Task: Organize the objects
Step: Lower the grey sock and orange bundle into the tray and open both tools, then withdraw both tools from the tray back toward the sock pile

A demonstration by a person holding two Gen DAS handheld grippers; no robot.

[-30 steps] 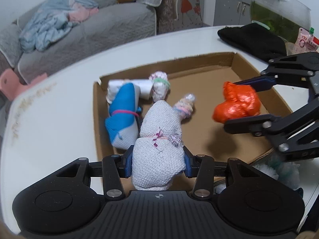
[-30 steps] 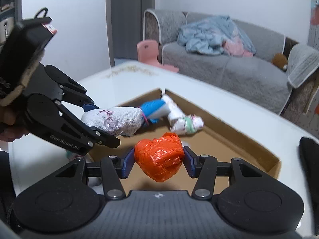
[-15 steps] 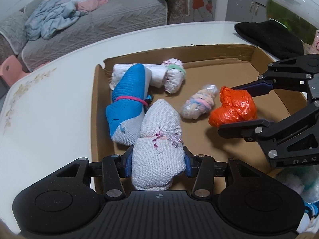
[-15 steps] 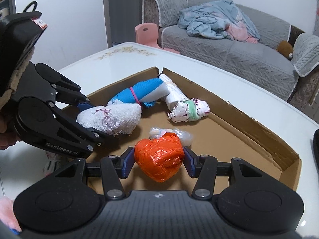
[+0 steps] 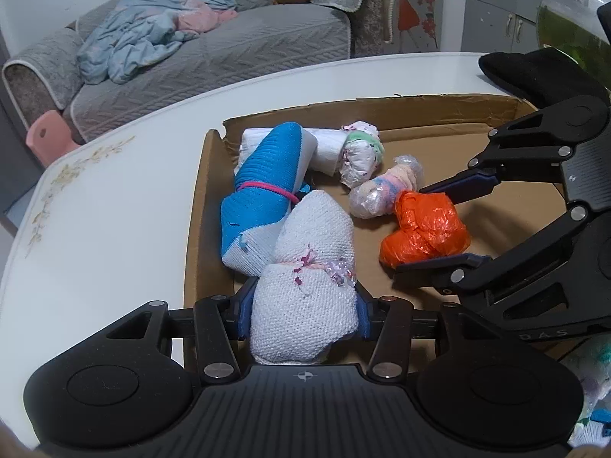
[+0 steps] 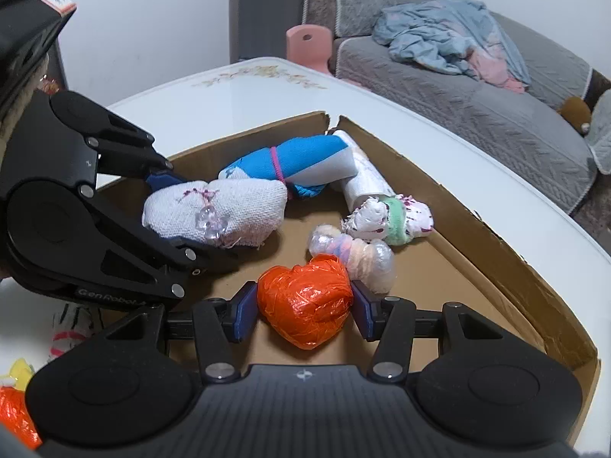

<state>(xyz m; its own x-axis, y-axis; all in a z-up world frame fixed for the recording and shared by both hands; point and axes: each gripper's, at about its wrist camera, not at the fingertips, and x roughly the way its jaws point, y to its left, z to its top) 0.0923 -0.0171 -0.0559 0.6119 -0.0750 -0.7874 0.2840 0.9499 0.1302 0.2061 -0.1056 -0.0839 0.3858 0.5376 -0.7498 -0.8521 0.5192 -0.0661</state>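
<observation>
My left gripper [image 5: 303,305] has a white knitted bundle [image 5: 313,236] between its pads; its jaws are opening, though the pads still touch the bundle's sides. The bundle lies low in the cardboard tray [image 5: 194,206], against a blue sock roll [image 5: 267,175]. My right gripper [image 6: 303,309] is shut on an orange plastic-wrapped bundle [image 6: 301,290], down near the tray floor beside a pastel wrapped bundle [image 6: 355,252]. A white roll [image 5: 324,149] and a white-and-green bundle [image 5: 362,152] lie at the far end.
The tray sits on a white table [image 5: 114,210]. A black cloth [image 5: 534,76] and a glass bowl [image 5: 573,19] stand beyond its far right corner. Loose bundles [image 6: 68,328] lie outside the tray's near left. A grey sofa [image 5: 229,45] stands behind.
Both grippers have sunk into the tray with their bundles. The white bundle has come down beside the blue roll, and the orange one has come down next to the pastel bundle.
</observation>
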